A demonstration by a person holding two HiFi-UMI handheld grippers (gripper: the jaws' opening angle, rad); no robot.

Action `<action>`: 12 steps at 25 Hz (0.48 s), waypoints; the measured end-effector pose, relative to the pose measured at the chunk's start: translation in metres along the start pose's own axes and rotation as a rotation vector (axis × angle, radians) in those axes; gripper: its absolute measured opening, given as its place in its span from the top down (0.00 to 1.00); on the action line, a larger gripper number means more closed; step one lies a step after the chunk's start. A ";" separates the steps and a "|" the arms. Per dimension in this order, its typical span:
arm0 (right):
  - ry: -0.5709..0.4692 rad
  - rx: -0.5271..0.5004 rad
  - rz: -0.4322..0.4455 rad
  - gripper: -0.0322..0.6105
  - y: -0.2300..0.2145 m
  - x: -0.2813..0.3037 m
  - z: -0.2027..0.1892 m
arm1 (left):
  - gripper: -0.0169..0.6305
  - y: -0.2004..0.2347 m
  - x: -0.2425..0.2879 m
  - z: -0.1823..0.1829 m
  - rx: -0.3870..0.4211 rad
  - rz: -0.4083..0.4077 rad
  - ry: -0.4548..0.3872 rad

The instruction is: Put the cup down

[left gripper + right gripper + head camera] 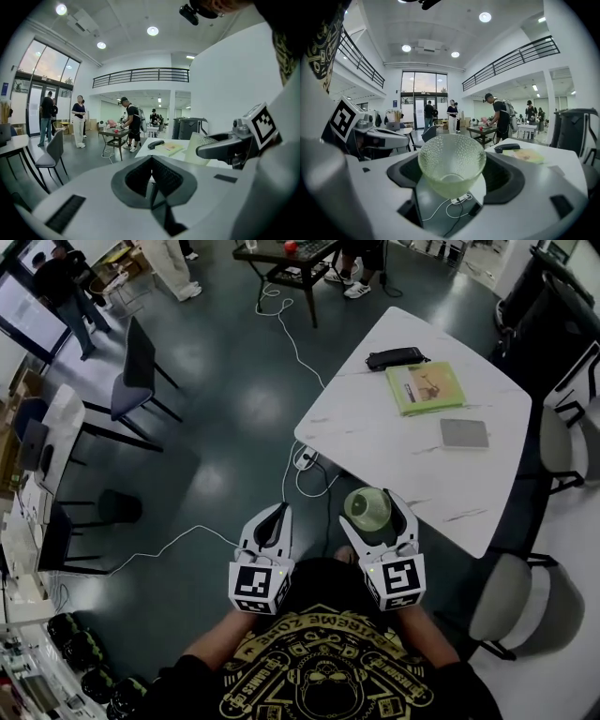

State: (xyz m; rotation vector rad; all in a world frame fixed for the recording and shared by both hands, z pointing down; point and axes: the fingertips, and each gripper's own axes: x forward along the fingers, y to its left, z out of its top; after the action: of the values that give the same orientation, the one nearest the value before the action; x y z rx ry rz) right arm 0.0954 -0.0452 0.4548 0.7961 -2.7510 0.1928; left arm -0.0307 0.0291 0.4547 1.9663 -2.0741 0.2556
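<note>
A pale green, dimpled glass cup (367, 509) sits upright between the jaws of my right gripper (371, 503), which is shut on it. In the right gripper view the cup (451, 164) fills the middle, with the two black pads of that gripper (452, 172) against its sides. It hangs in the air just off the near edge of the white marble table (403, 456). My left gripper (279, 514) is held level to the left of the cup, over the dark floor. In its own view the left gripper (151, 161) shows its pads meeting with nothing between them.
On the table lie a green book (425, 387), a black case (394, 358) and a grey pad (464, 433). A power strip with white cables (305, 460) lies on the floor by the table's corner. Chairs (141, 371) stand at left, and people stand at a dark table (281, 257) at the back.
</note>
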 end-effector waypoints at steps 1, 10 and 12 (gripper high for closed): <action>0.000 0.004 -0.009 0.36 -0.008 -0.004 -0.003 | 0.96 -0.008 0.004 0.001 0.004 -0.012 0.000; 0.009 0.058 -0.108 0.36 -0.047 -0.028 -0.022 | 0.96 -0.046 0.033 0.000 0.032 -0.116 0.030; 0.020 0.059 -0.145 0.36 -0.053 -0.031 -0.019 | 0.96 -0.053 0.042 -0.001 0.035 -0.153 0.036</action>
State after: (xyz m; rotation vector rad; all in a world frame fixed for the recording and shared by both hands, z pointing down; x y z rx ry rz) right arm 0.1538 -0.0702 0.4667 1.0001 -2.6666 0.2522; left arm 0.0207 -0.0135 0.4660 2.1121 -1.8973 0.2945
